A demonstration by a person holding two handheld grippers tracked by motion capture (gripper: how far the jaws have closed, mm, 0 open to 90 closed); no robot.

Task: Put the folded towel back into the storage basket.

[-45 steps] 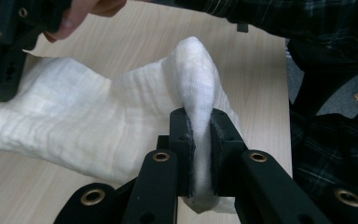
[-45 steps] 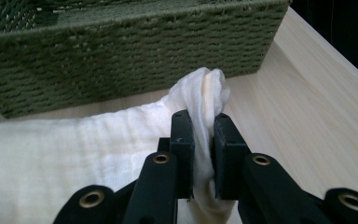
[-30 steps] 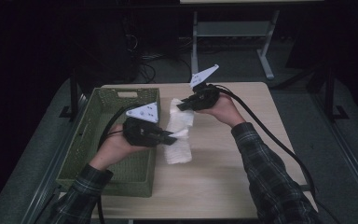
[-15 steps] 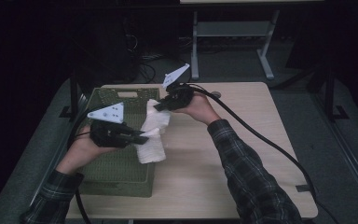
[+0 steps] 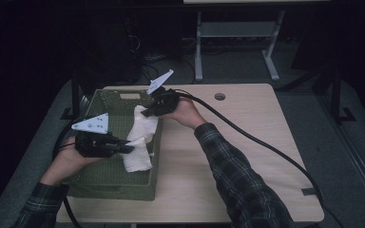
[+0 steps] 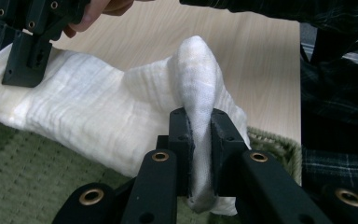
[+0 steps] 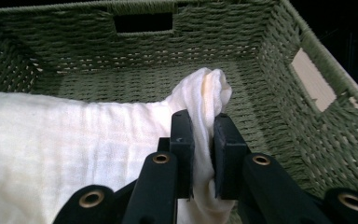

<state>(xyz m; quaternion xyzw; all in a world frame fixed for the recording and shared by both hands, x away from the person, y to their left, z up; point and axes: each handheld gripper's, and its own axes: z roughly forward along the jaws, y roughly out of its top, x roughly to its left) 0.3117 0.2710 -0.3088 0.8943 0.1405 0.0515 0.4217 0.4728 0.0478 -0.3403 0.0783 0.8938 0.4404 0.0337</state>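
Cloth moved off the desk: my left hand-held gripper (image 5: 123,148) and right hand-held gripper (image 5: 148,112), both clamped on the white gauzy folded cloth (image 5: 140,142), now hold it over the green woven rectangular basket (image 5: 105,183); release looks next.

Light wood-grain rectangular tabletop (image 5: 247,142), with round cable hole (image 5: 219,96) near far edge. Grey floor (image 5: 313,102) around it. Beyond: white metal-framed stand (image 5: 233,35) on splayed legs, tangled black cables (image 5: 166,59) on floor. Room dim, upper background almost black.
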